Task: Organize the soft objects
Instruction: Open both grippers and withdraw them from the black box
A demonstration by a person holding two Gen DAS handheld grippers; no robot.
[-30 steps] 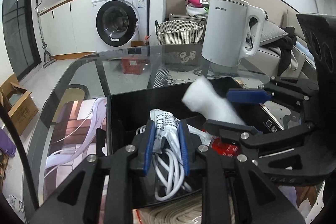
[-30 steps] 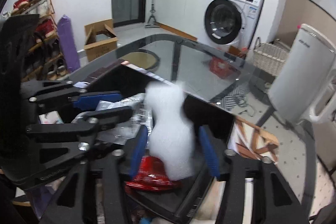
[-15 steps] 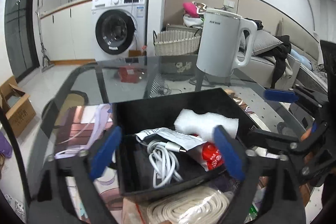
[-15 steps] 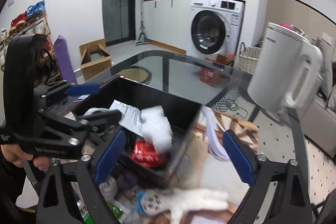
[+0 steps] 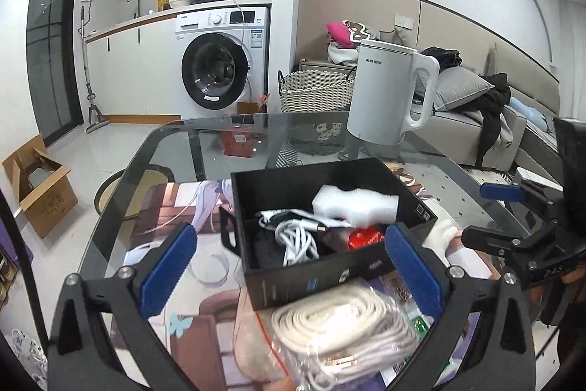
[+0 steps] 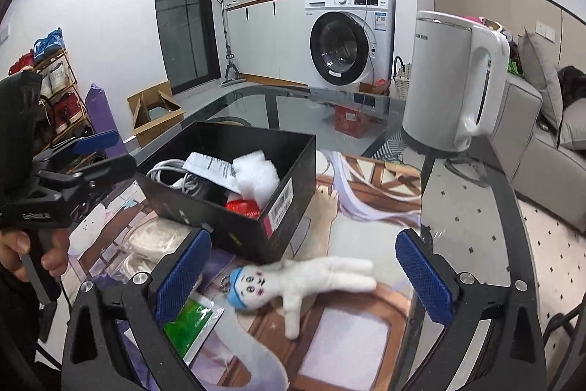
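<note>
Both grippers gape wide and empty: the left gripper faces the black box holding white foam and cable, while the plush doll (unpacked, apparently) lies between the right gripper fingers' reach, just ahead.

- White washing machine under a counter by white walls.
- Wicker basket just right of it.
- Grey sofa further right.
- Cardboard box left, on pale floor.

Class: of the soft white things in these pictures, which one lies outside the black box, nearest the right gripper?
The white plush doll with the blue cap, lying on the mat between the right gripper's open fingers; the white foam piece sits inside the black box.
</note>
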